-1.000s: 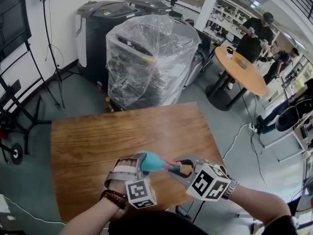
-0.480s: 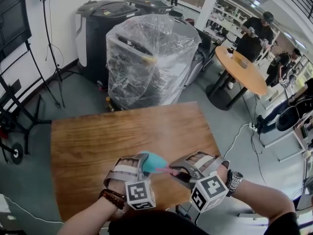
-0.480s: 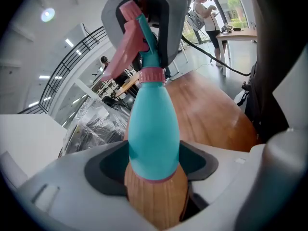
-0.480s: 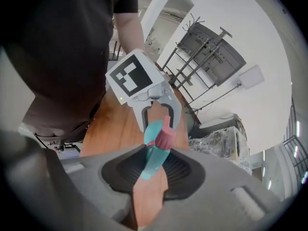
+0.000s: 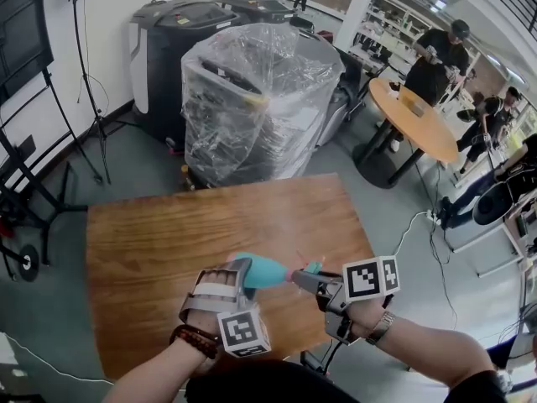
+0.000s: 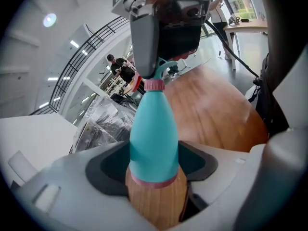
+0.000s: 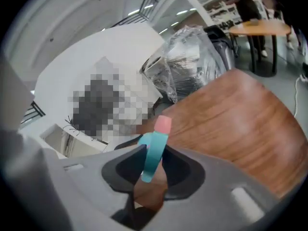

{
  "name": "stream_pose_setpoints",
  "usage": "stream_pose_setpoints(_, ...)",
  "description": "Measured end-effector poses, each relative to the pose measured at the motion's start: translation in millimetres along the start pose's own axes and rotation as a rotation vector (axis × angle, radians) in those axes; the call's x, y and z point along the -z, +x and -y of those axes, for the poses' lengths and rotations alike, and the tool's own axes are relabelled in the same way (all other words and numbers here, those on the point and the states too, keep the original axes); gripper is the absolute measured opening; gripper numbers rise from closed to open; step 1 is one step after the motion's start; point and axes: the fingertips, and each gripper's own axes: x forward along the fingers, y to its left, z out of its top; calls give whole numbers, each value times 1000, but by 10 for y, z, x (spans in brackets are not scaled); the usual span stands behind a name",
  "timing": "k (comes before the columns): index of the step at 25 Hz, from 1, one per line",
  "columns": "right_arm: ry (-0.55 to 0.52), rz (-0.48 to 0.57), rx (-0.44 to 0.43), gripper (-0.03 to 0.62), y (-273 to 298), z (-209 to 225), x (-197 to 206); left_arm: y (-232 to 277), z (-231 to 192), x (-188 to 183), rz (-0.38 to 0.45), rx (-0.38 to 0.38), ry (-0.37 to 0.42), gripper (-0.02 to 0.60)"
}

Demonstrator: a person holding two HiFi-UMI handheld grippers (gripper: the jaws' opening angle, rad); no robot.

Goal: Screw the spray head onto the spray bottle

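Note:
A teal spray bottle (image 5: 264,270) with a wood-coloured base lies tilted above the table's front edge. My left gripper (image 5: 242,272) is shut on its lower body (image 6: 153,143). The bottle's neck ends in a pink collar (image 6: 154,84). The teal spray head (image 6: 164,67) sits right at that collar, with my right gripper (image 5: 304,278) shut on it. In the right gripper view the spray head (image 7: 154,149) stands between the jaws with its pink tip (image 7: 163,124) pointing away; the bottle is hidden there. The left gripper (image 6: 154,170) faces the right gripper's dark body (image 6: 168,23).
Both grippers hang over the near edge of a brown wooden table (image 5: 168,233). Beyond it stand a plastic-wrapped machine (image 5: 256,99) and a light stand (image 5: 88,82). People sit and stand by a round table (image 5: 415,120) at the back right. A cable (image 5: 403,238) runs on the floor.
The right gripper has rolled about its own axis with the spray head in it; its marker cube swung from below the hand up to the right. The left gripper and bottle hardly moved.

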Motion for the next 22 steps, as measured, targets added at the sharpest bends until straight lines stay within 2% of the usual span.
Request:
stream_pose_setpoints(1, 49, 11, -21, 92, -8, 13, 1, -2, 2, -11, 9, -2, 2, 336)
stream_pose_setpoints(3, 72, 15, -43, 92, -30, 30, -1, -8, 9, -45, 32, 1, -2, 336)
stream_pose_setpoints(10, -11, -10, -63, 91, -131, 4, -48, -90, -25, -181, 122, 0, -33, 333)
stream_pose_setpoints(15, 94, -9, -98, 95, -150, 19, -72, -108, -52, -171, 134, -22, -31, 331)
stream_pose_setpoints(17, 102, 7, -131, 113, -146, -31, -91, -105, -46, -161, 139, -10, -57, 331)
stream_pose_setpoints(19, 69, 26, -159, 170, -157, -107, -133, -98, -43, -140, 144, 4, -91, 331)
stream_pose_setpoints(22, 37, 47, -186, 200, -222, -205, -181, -78, -63, -91, 144, 18, -129, 331)
